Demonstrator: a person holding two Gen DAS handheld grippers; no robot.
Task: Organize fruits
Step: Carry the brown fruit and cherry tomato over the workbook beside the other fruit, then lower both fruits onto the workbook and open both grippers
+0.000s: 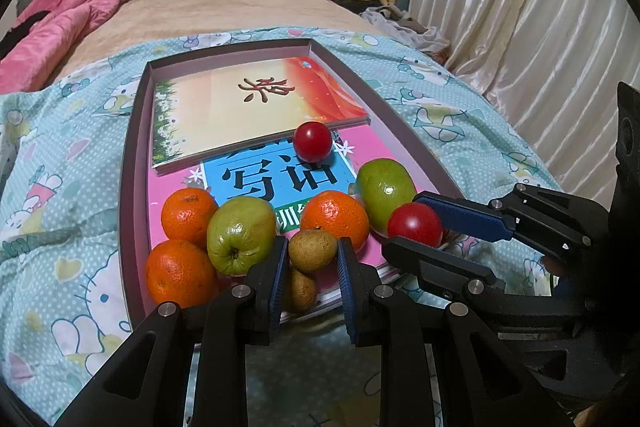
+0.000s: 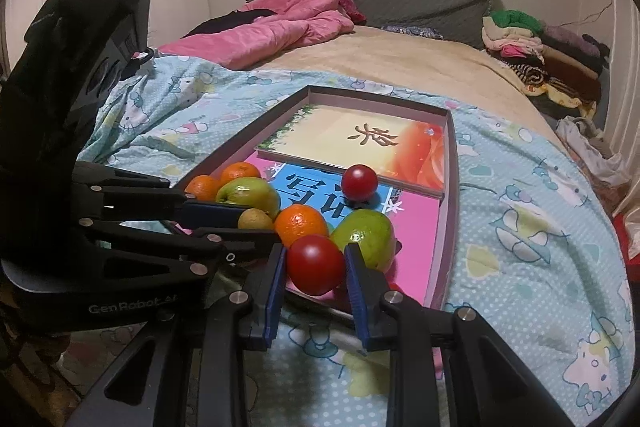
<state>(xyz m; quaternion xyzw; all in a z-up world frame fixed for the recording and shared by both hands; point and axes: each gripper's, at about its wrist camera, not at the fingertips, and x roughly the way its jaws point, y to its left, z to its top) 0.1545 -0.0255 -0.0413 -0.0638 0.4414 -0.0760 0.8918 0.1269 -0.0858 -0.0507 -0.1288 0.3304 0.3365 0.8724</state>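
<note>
Red glossy tomato (image 2: 314,264), round, unblemished

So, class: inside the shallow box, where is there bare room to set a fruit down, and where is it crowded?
Free: the floral book's cover at the box's far end, and the pink book's strip between the right-hand green fruit and the right wall. Crowded: the near end, where oranges, green fruits, brown fruits and both grippers bunch together.
</note>
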